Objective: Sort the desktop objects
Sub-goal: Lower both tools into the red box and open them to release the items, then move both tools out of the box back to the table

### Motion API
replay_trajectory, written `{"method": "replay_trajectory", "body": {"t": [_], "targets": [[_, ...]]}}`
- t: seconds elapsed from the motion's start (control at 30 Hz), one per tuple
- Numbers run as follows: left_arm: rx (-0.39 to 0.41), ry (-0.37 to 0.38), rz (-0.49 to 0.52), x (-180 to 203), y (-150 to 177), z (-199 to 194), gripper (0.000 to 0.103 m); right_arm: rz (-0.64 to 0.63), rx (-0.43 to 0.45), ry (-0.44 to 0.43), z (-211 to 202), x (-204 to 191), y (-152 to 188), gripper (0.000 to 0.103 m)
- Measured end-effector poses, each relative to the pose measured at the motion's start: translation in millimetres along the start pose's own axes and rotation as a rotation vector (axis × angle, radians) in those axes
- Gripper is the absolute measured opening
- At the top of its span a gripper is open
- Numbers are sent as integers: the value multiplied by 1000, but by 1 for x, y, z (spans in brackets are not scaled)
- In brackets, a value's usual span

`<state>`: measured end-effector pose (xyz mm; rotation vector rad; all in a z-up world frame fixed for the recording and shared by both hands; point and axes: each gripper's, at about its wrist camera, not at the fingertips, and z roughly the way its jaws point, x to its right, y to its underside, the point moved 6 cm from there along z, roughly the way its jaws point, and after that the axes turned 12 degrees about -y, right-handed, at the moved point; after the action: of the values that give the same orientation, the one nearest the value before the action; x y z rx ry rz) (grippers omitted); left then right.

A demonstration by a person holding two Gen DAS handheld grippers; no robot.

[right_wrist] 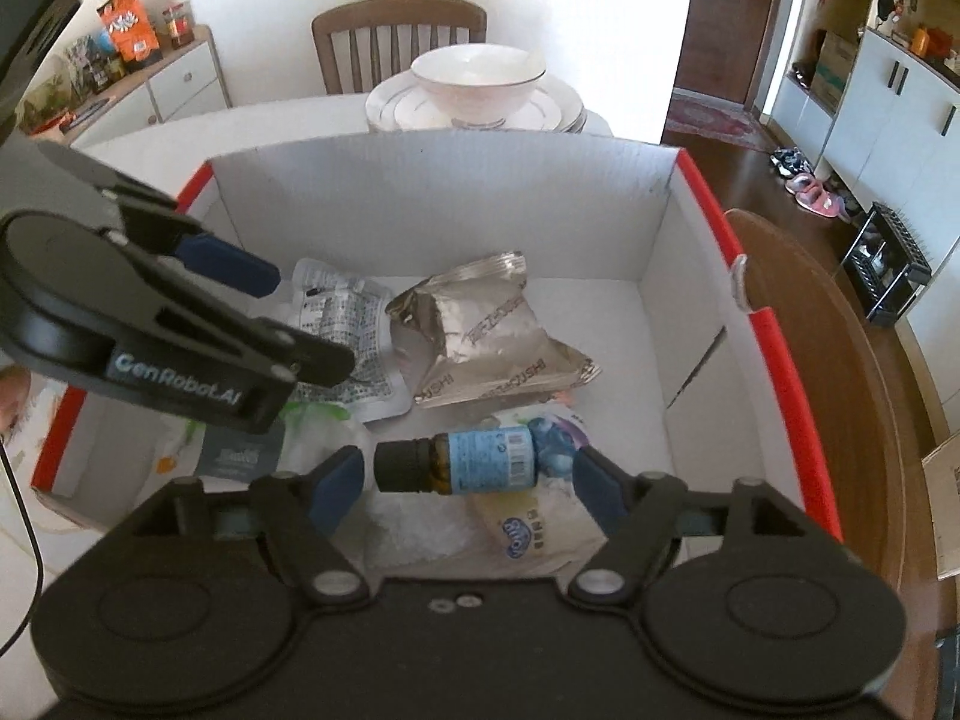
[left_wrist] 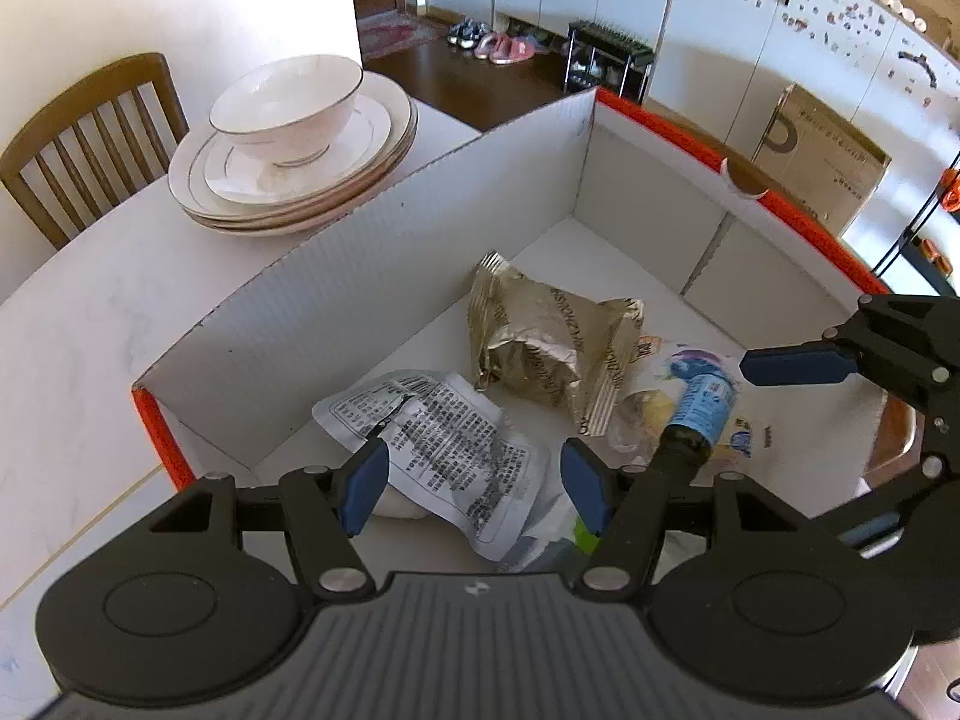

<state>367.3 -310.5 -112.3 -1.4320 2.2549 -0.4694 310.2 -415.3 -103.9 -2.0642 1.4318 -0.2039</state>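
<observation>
Small brown bottle point(right_wrist: 462, 461) with blue label lay on its side inside the red-edged cardboard box point(right_wrist: 708, 222), on top of a white snack packet point(right_wrist: 528, 534). Long axis ran crosswise, black cap toward the right tongs' point(right_wrist: 470, 483) left pad, base toward the other pad. Right tongs were spread wide with the bottle between the pads; small gap visible at the cap end, so not clamped, judged released or not gripped. Left tongs point(left_wrist: 474, 480) half open, empty, hovering over the printed white pouch point(left_wrist: 444, 444) in the same box, bottle point(left_wrist: 699, 405) off to their right. Gold foil bag point(right_wrist: 486, 336) sat mid-box beyond both. Right hand was clearly the nearer one to the bottle. Stacked plates and bowl point(left_wrist: 288, 102) stood on the worktop point(left_wrist: 78, 324) outside the box.
</observation>
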Motion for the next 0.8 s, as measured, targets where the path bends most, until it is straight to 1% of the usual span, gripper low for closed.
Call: {"method": "replay_trajectory", "body": {"t": [0.07, 0.17, 0.2, 0.23, 0.37, 0.53, 0.8], "targets": [[16, 8, -10, 0, 1, -6, 64, 9, 14, -4, -5, 1, 0, 81], [33, 18, -28, 0, 2, -14, 65, 11, 35, -8, -13, 1, -1, 83], [39, 22, -33, -1, 3, -17, 65, 9, 41, -6, -17, 0, 0, 87], [44, 24, -37, -1, 3, -19, 65, 6, 49, -5, -19, 0, -1, 88], [62, 35, -54, -3, 7, -31, 65, -11, 70, -13, -32, -5, -1, 88], [85, 53, -80, -7, 14, -48, 65, -24, 94, -10, -44, -14, 1, 93], [121, 77, -123, -14, 24, -72, 66, -23, 125, -13, -60, -27, 3, 95]]}}
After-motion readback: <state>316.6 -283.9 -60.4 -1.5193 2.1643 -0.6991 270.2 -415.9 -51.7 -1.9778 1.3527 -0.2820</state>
